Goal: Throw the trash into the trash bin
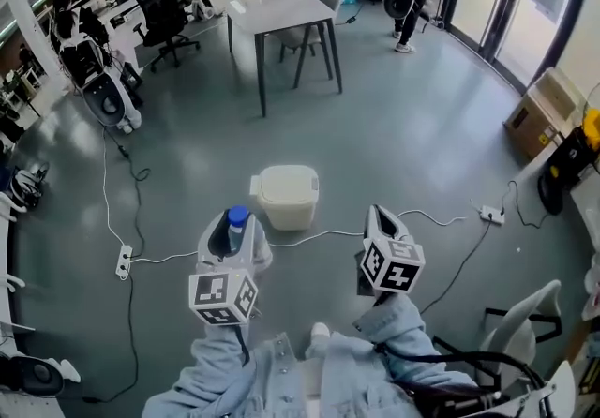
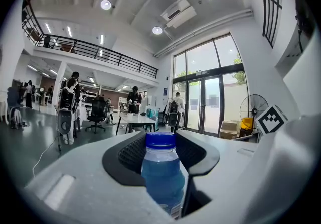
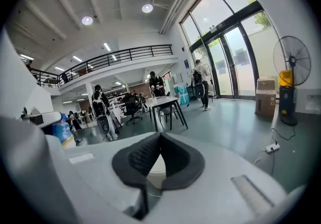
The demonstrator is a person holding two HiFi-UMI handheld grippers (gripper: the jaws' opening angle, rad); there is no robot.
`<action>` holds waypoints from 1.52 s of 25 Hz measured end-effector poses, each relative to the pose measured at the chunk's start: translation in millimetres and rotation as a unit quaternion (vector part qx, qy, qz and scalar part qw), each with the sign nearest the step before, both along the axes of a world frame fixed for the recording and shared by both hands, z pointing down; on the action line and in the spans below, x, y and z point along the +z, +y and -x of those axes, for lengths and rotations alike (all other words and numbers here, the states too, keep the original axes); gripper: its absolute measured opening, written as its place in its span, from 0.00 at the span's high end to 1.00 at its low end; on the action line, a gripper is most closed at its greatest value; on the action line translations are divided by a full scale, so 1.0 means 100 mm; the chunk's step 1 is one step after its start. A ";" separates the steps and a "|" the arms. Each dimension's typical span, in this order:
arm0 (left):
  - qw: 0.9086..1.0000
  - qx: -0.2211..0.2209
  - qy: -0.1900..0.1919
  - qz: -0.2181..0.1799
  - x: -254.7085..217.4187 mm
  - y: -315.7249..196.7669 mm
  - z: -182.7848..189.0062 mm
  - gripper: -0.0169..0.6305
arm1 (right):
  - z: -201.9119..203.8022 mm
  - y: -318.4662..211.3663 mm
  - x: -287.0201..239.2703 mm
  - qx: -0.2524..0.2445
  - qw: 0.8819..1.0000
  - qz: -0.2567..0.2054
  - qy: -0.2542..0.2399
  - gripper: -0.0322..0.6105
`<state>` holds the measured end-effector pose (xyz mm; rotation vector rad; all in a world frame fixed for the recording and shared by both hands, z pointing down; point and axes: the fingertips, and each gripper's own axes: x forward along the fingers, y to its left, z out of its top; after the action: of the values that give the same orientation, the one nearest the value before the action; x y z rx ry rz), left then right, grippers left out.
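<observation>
Blue-capped bottle (image 2: pixel 161 178) pinched between left gripper (image 2: pixel 160 140) fingers (image 2: pixel 128 157); right gripper (image 3: pixel 159 137) fingers seemingly pressed together.

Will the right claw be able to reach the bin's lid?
Probably yes. The right claw is empty, and only bare floor and a white cable lie between it and the trash bin, whose lid is shut.

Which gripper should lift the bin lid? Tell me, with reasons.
Right. The right gripper is empty, jaws together, and points toward the bin, whose lid looks shut. The left gripper is clamped on the bottle, so it is busy.
</observation>
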<state>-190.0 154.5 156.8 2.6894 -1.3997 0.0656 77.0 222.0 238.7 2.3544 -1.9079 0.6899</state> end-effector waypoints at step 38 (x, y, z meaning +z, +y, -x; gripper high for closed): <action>0.994 -0.089 0.047 0.032 0.43 -3.10 -0.84 0.68 | -0.94 -2.92 0.23 -0.093 0.992 0.056 0.058 0.95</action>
<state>-106.2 -155.2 200.1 2.4717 -1.5718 -0.0291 170.6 -69.6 261.5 2.0709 -1.9516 0.6137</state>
